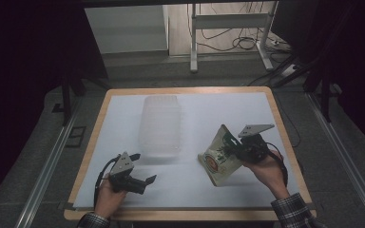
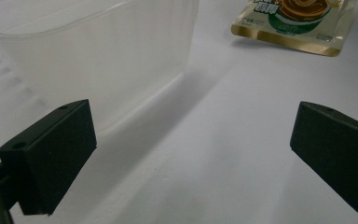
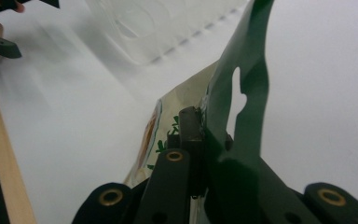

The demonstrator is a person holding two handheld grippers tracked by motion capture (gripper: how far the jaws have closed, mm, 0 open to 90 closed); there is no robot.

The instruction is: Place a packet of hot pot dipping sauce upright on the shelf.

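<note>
My right claw (image 1: 232, 151) is clenched on the upper edge of a flat cream-and-green foil snack pouch with a round brown picture (image 1: 218, 156). The pouch hangs tilted from the pinch, long axis sloping down toward my left, its bottom corner low over the white desk (image 1: 247, 104). From this claw the clear ribbed plastic tub (image 1: 160, 124) lies to the left and farther away from me, long side running away across the desk, with bare desk in between. I judge that gap is what the carry turns on: up and leftward to the tub's open top. My left claw (image 1: 142, 168) hovers released, jaws wide and holding nothing, just near the tub's close end, so it is the nearer one to steady the tub. Nothing stands in the way.
</note>
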